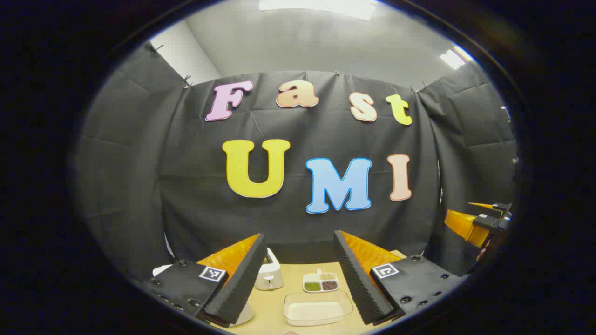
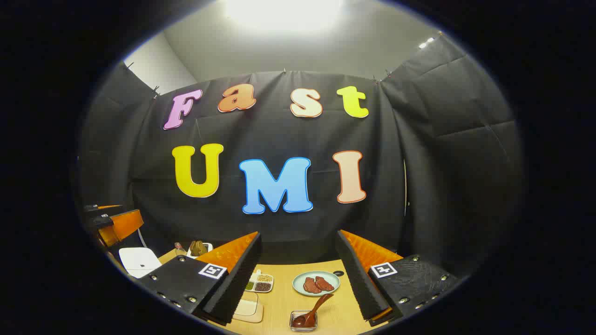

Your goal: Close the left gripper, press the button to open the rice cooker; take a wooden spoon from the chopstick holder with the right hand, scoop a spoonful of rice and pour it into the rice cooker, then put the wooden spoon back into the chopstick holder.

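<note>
Left gripper [image 1: 298, 274] spread wide, holding nothing, above the table's [image 1: 274, 321] near edge; rice cooker [image 1: 269, 275] just beyond its left finger, rice tray [image 1: 318, 312] between the fingers. Right gripper [image 2: 298, 274] likewise wide and empty, wooden spoon [image 2: 313, 311] leaning in a small holder [image 2: 303, 321] below the gap.

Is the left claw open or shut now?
Open. In the left gripper view, the left claw has its two fingers wide apart, with the table between them.

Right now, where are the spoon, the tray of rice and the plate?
Spoon [image 2: 314, 308]: right gripper view, on its handle.
Rice tray [image 1: 318, 310]: left gripper view, on the white rice inside.
Plate [image 2: 298, 282]: right gripper view, on its bare rim.
</note>
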Available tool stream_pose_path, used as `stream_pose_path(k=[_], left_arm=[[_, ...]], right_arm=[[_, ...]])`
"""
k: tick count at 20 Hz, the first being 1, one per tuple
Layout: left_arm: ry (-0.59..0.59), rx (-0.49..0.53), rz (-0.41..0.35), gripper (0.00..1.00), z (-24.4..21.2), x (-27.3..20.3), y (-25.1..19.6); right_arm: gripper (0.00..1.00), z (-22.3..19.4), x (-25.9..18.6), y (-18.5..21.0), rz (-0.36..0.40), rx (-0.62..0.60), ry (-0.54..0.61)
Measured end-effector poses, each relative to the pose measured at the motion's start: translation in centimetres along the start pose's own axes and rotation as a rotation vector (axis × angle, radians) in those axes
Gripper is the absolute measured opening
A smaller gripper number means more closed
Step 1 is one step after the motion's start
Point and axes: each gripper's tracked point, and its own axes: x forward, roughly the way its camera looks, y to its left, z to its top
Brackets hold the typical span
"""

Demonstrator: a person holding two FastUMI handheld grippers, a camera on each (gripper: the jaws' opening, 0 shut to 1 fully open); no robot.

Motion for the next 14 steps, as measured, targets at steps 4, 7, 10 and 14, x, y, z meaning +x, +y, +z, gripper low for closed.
stream_pose_path(k=[4, 7, 10, 14], left_arm=[[-0.011, 0.015, 0.019, 0.97, 0.4, 0.1, 1.1], [-0.021, 0.010, 0.029, 0.98, 0.7, 0.6, 1.8], [-0.016, 0.004, 0.048, 0.97, 0.3, 0.8, 2.3], [-0.016, 0.016, 0.054, 0.98, -0.1, 1.3, 2.5]], right_arm=[[0.97, 0.0, 0.9, 0.7, 0.014, -0.006, 0.000], [0.97, 0.1, 1.4, 1.2, 0.020, -0.010, 0.000], [0.97, 0.1, 1.7, 1.5, 0.027, -0.014, -0.001], [0.97, -0.4, 2.2, 1.8, 0.040, -0.022, 0.009]])
